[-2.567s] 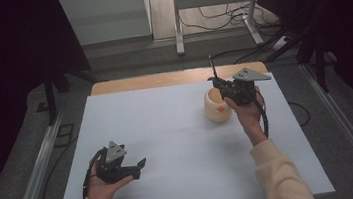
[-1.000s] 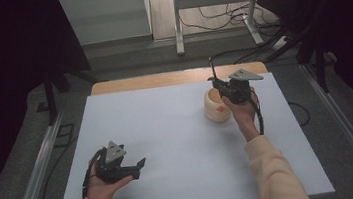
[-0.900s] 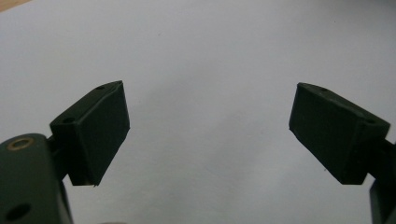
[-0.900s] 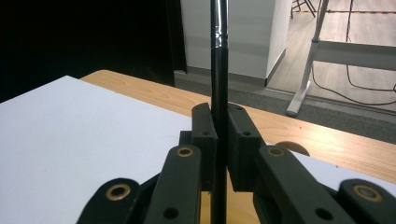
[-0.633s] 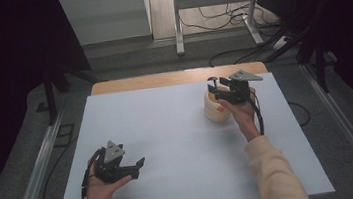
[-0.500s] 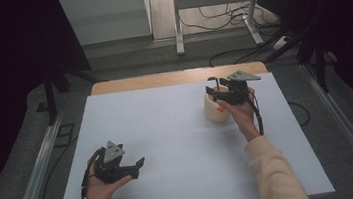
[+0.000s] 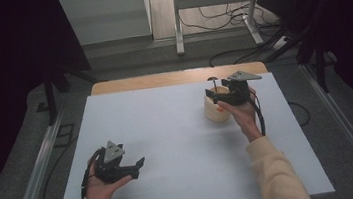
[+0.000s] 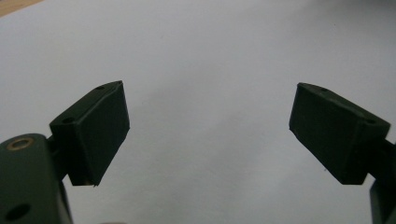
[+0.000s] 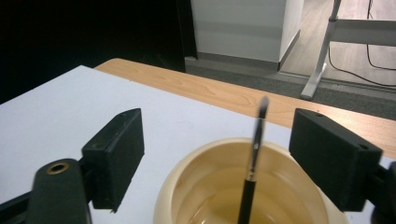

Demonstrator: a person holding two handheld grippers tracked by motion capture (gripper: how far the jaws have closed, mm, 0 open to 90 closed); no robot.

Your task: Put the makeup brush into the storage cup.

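Note:
A cream cup (image 7: 216, 110) stands on the white table top (image 7: 168, 130) at the far right. A thin dark brush (image 9: 253, 158) stands upright in it, its tip (image 7: 212, 79) rising above the rim. My right gripper (image 7: 212, 94) hovers just over the cup (image 9: 187, 177). Its jaws have just been opening and now stand wide, with the brush between them and touching neither pad. My left gripper (image 7: 139, 164) rests in the hand at the near left, open over bare table (image 8: 210, 56), with nothing between its fingers.
A strip of wooden table edge (image 7: 172, 78) runs along the far side. Beyond it are grey floor, desk legs (image 7: 177, 24) and cables (image 7: 226, 21). Metal rails (image 7: 36, 171) flank the table on both sides.
The right gripper's jaws have spread apart around the brush, which now stands free in the cup. Neither hand has shifted.

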